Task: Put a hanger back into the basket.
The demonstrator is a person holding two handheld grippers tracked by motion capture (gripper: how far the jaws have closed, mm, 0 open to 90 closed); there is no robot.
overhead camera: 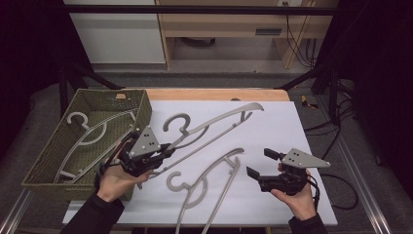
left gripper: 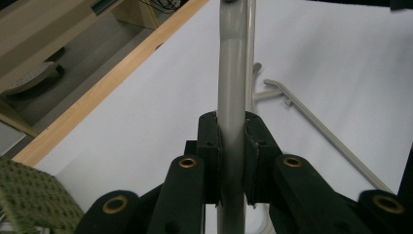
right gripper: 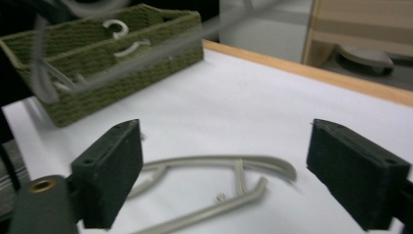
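Holding one grey plastic hanger (overhead camera: 214,127) pinched between its pads, the left tool (overhead camera: 164,151) sits at about 8 o'clock on the white surface (overhead camera: 292,146), just beside the green woven basket (overhead camera: 46,161); the left tool's own view shows the jaws pressed tight on the hanger's bar (left gripper: 231,122). Hanger extends from the tool toward 1 o'clock, its far end seeming raised off the surface. Right tool (overhead camera: 260,163) at 4 o'clock, jaws spread wide, nothing between them. Second hanger (overhead camera: 207,180) lies flat at 6 o'clock, between the two tools, untouched; also seen ahead of the right tool (right gripper: 214,165). Progress, judged: one hanger (overhead camera: 90,131) already rests inside the basket, one is in hand and likely bound there, one left on the surface. Roughly a third done. No brands, labels or legible writing found on hangers, basket or tools.
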